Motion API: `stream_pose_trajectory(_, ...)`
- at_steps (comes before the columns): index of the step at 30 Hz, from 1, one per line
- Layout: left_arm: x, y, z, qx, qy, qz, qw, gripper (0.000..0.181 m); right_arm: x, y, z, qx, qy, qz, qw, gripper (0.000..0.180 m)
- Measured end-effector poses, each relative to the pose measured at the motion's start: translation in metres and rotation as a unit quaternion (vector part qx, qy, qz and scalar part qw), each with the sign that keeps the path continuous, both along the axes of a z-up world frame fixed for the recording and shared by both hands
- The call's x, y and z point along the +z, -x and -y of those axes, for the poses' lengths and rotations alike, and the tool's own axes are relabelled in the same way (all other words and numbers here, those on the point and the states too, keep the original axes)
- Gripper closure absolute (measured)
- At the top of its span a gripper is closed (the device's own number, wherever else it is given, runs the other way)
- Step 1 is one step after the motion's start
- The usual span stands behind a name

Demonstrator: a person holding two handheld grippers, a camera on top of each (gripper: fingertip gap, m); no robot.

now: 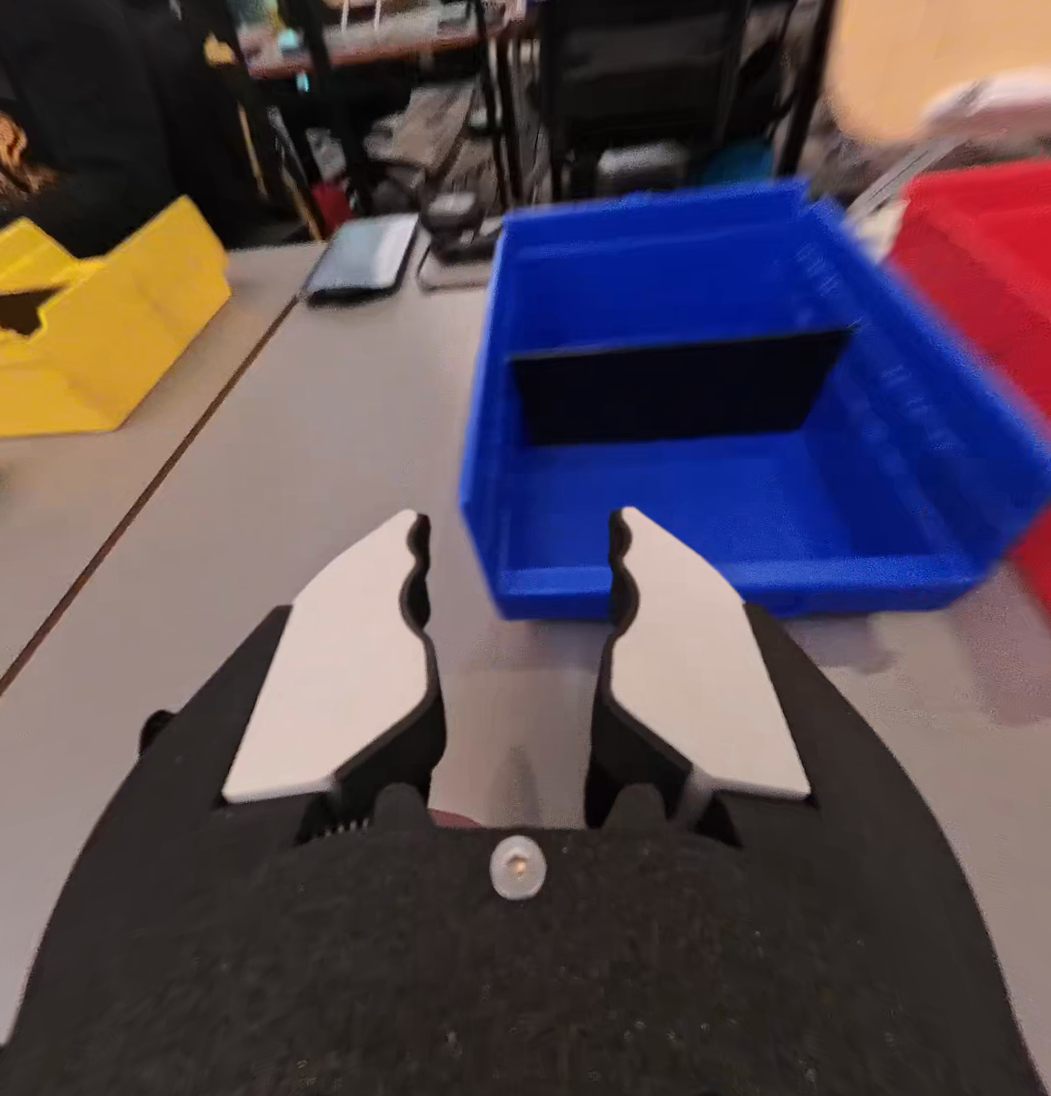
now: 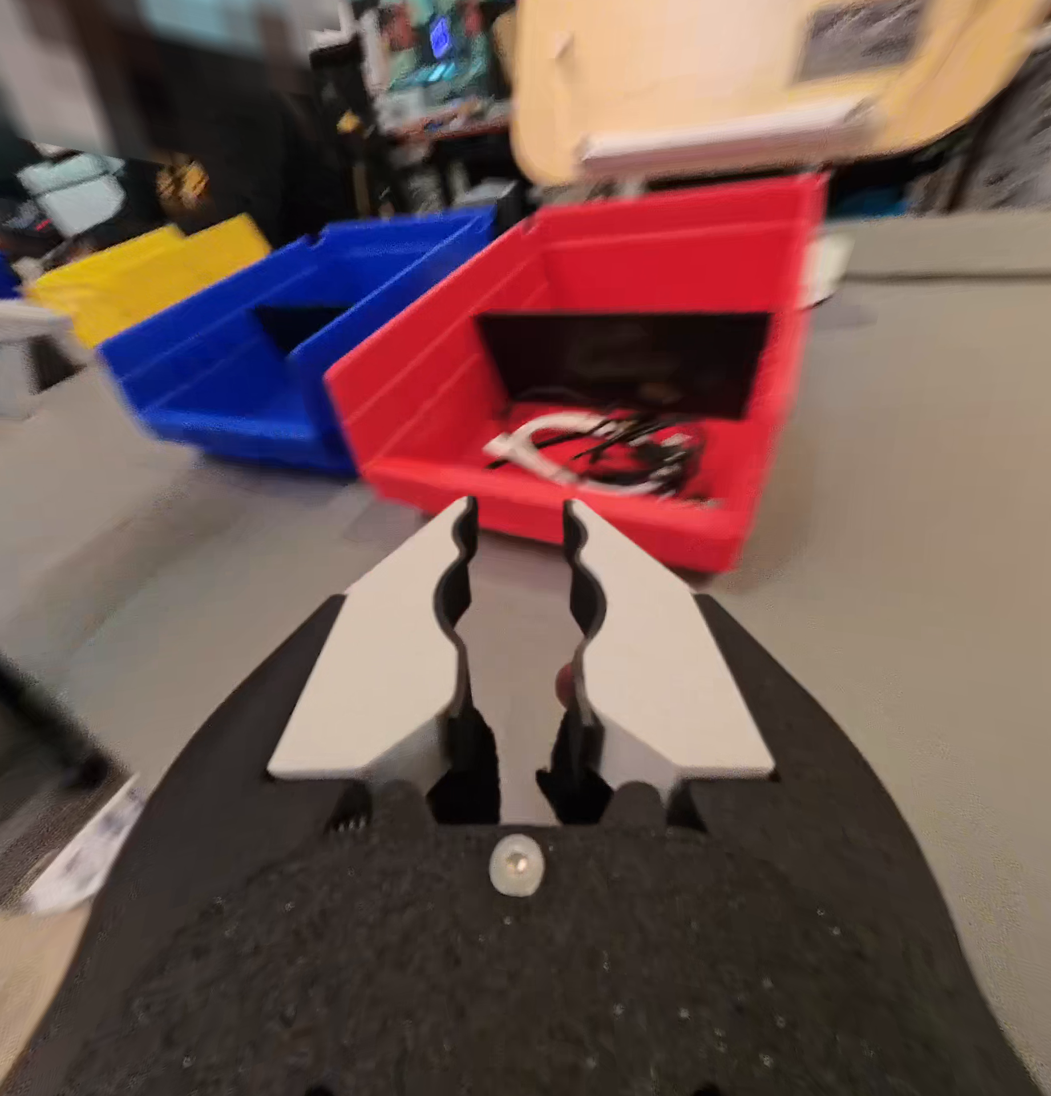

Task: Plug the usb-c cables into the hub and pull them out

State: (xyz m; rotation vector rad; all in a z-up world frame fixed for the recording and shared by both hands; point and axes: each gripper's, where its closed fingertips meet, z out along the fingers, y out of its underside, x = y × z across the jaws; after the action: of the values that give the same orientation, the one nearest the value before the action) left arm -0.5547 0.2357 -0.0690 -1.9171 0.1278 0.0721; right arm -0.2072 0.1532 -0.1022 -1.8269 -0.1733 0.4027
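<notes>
A cluttered workshop with dark shelving lies behind a pale grey worktop (image 2: 926,474) carrying three bins side by side: yellow bin (image 1: 96,332), blue bin (image 1: 748,415), red bin (image 2: 570,368). The blue bin's front compartment looks bare. A tangle of black and white cables (image 2: 600,453) lies in the red bin's front compartment, straight ahead of the right hand-held gripper (image 2: 518,510), which is nearer; no hub is discernible. The left hand-held gripper (image 1: 516,522) faces the blue bin. Both are spread apart, gripping nothing.
</notes>
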Motion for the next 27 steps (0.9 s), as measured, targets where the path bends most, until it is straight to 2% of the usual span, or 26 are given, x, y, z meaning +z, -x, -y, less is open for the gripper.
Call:
stream_pose_trajectory(2,-0.026,0.025,-0.012,0.001,0.043,-0.012,0.999,0.114,-0.024,0.051,0.014,0.073,0.047,-0.004,0.996,0.141)
stream_pose_trajectory(4,-0.039,0.025,-0.027,-0.022,0.062,0.001,0.998,0.112,-0.032,0.095,0.021,0.127,0.057,0.010,0.990,0.136)
stream_pose_trajectory(6,-0.045,0.024,-0.047,-0.022,0.062,0.027,0.997,0.118,-0.031,0.126,0.014,0.153,0.036,0.051,0.986,0.133)
stream_pose_trajectory(8,-0.054,0.027,-0.067,-0.018,0.070,0.038,0.997,0.124,-0.026,0.150,-0.003,0.160,0.009,0.070,0.985,0.139)
stream_pose_trajectory(9,-0.057,0.026,-0.075,-0.025,0.072,0.043,0.996,0.130,-0.024,0.157,-0.015,0.144,0.000,0.065,0.987,0.139)
stream_pose_trajectory(11,-0.055,0.023,-0.082,-0.040,0.061,0.064,0.995,0.176,-0.028,0.167,-0.038,0.117,-0.004,0.073,0.990,0.138)
stream_pose_trajectory(12,-0.056,0.022,-0.081,-0.040,0.063,0.071,0.995,0.176,-0.030,0.167,-0.050,0.091,-0.004,0.084,0.992,0.137)
stream_pose_trajectory(14,-0.057,0.020,-0.071,-0.042,0.074,0.057,0.995,0.176,-0.027,0.166,-0.071,0.041,-0.009,0.088,0.995,0.137)
stream_pose_trajectory(17,-0.057,0.018,-0.042,-0.039,0.080,0.025,0.996,0.175,-0.023,0.176,-0.087,0.022,-0.013,0.081,0.996,0.137)
stream_pose_trajectory(22,-0.056,0.026,0.015,-0.002,0.071,0.028,0.997,0.175,-0.024,0.191,-0.086,0.014,-0.019,0.087,0.996,0.139)
stream_pose_trajectory(25,-0.055,0.036,0.046,0.032,0.070,0.016,0.997,0.176,-0.026,0.198,-0.080,0.031,0.012,0.060,0.998,0.160)
stream_pose_trajectory(26,-0.053,0.039,0.055,0.042,0.068,0.018,0.997,0.176,-0.025,0.196,-0.078,0.029,0.028,0.064,0.997,0.175)
stream_pose_trajectory(27,-0.049,0.040,0.062,0.047,0.061,0.022,0.997,0.176,-0.022,0.199,-0.074,0.046,0.027,0.071,0.996,0.175)
